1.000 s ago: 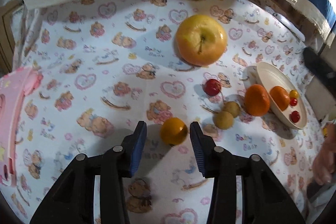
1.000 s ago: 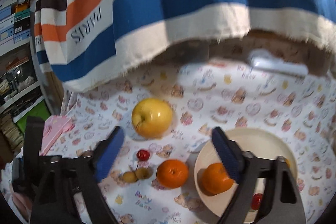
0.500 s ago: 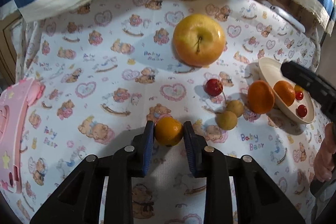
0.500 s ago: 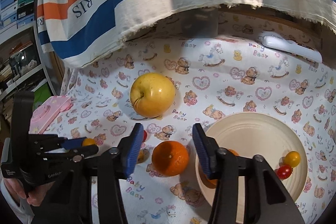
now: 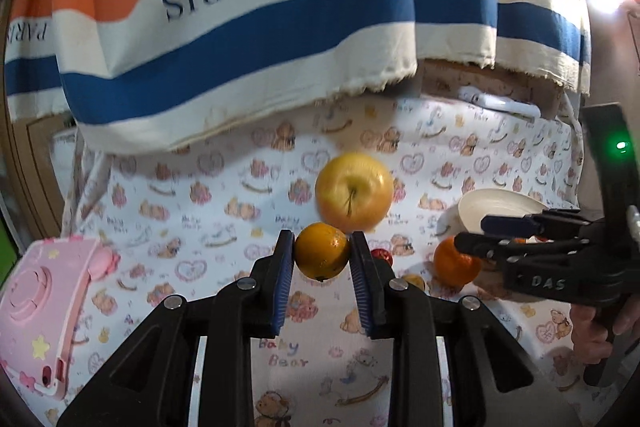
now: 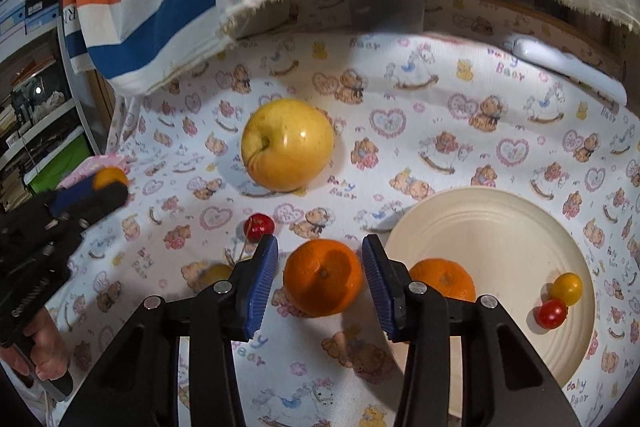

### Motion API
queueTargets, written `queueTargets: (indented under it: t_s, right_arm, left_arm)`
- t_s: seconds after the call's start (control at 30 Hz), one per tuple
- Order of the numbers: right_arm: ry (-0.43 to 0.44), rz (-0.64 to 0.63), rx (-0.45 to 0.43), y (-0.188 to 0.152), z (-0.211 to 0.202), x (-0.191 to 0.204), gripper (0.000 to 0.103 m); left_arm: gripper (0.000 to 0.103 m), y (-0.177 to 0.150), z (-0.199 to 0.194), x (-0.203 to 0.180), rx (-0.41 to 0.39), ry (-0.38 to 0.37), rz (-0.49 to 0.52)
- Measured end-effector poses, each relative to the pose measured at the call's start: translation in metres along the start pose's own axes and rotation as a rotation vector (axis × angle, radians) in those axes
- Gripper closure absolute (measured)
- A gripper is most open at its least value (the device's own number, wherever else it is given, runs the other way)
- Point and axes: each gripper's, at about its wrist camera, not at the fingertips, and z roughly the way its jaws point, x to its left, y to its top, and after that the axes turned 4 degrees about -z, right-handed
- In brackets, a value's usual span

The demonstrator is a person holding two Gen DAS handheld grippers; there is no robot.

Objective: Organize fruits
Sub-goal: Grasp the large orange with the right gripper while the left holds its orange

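The plate point(image 6: 500, 227), just right of the right gripper's point(image 6: 320, 279) jaws, holds one orange point(image 6: 444, 279), partly hidden behind the right jaw, plus one yellow tomato point(image 6: 566, 288) and one red tomato point(image 6: 551, 313) touching each other near its right rim. A second orange point(image 6: 323, 277) sits on the tabletop point(image 6: 400, 155) between those jaws, which have just been closing; a narrow gap shows on each side, so the pads are not yet pressing it. The left gripper point(image 5: 322, 257) has its jaws clamped on a small yellow-orange fruit point(image 5: 322, 251), lifted clear of the tabletop. Beyond both sets of jaws lies one large yellow apple point(image 6: 287, 143). One cherry point(image 6: 259, 225) lies just past the right gripper's left jaw; a small yellowish fruit point(image 6: 216, 273) behind that jaw is mostly hidden, so their count is unclear. A pink case point(image 5: 44, 311) is cut off at the left.
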Motion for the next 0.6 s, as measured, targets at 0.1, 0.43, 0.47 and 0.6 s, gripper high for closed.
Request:
queueTargets:
  t_s: [0.1, 0.43, 0.47, 0.6]
  right_arm:
    - [0.005, 0.002, 0.021, -0.002, 0.005, 0.000, 0.058]
    - [-0.019, -0.029, 0.052, -0.006, 0.014, 0.005, 0.058]
    - [-0.021, -0.029, 0.054, -0.006, 0.015, 0.005, 0.058]
    - [-0.030, -0.041, 0.063, -0.005, 0.016, 0.005, 0.058]
  left_arm:
    - [0.076, 0.000, 0.000, 0.001, -0.003, 0.000, -0.005]
    - [0.076, -0.001, 0.000, 0.003, -0.005, 0.002, -0.027]
    - [0.076, -0.001, -0.001, 0.002, -0.008, 0.002, -0.023]
    - [0.076, -0.001, -0.002, -0.001, -0.013, 0.004, -0.005]
